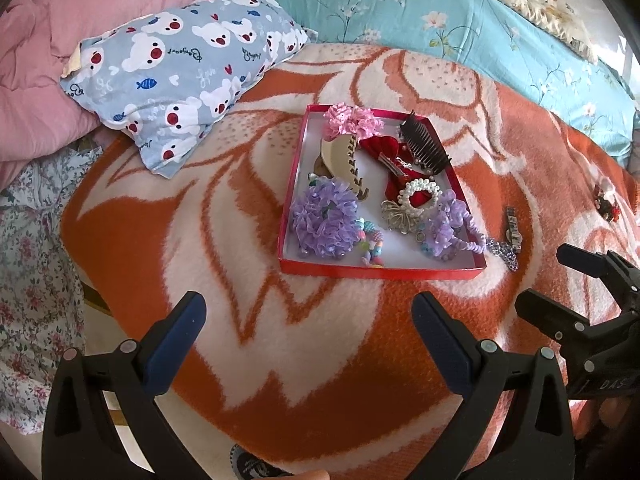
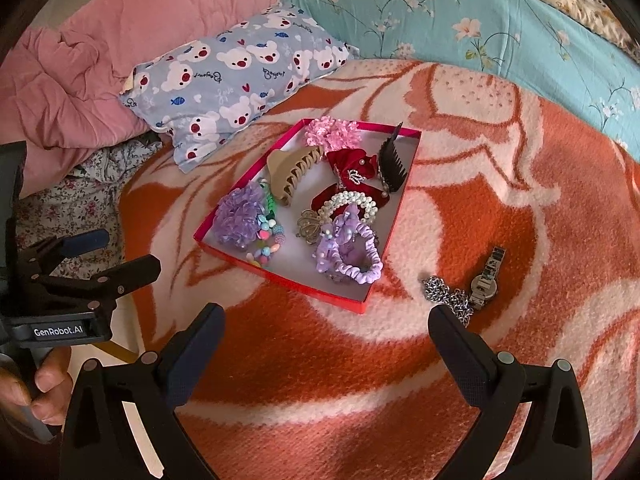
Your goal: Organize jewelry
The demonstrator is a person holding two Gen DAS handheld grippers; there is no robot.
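A red tray (image 1: 292, 184) (image 2: 404, 184) lies on the orange and white blanket and holds several hair accessories: purple scrunchies (image 1: 322, 222) (image 2: 238, 214), a beige claw clip (image 1: 340, 160) (image 2: 290, 172), a black comb (image 1: 424, 144) (image 2: 392, 162), a pink flower (image 1: 350, 120) (image 2: 330, 132) and a pearl band (image 2: 354, 200). A silver chain (image 1: 502, 250) (image 2: 448, 296) and a watch (image 1: 513, 228) (image 2: 486, 280) lie on the blanket right of the tray. My left gripper (image 1: 310, 312) is open and empty, in front of the tray. My right gripper (image 2: 326, 324) is open and empty, near the chain.
A bear-print pillow (image 1: 180, 76) (image 2: 236, 76) and a pink quilt (image 1: 60, 20) (image 2: 120, 40) lie behind left. A turquoise floral sheet (image 1: 460, 20) (image 2: 480, 28) lies behind. A small red ornament (image 1: 606, 202) lies far right. The bed edge falls off at the left.
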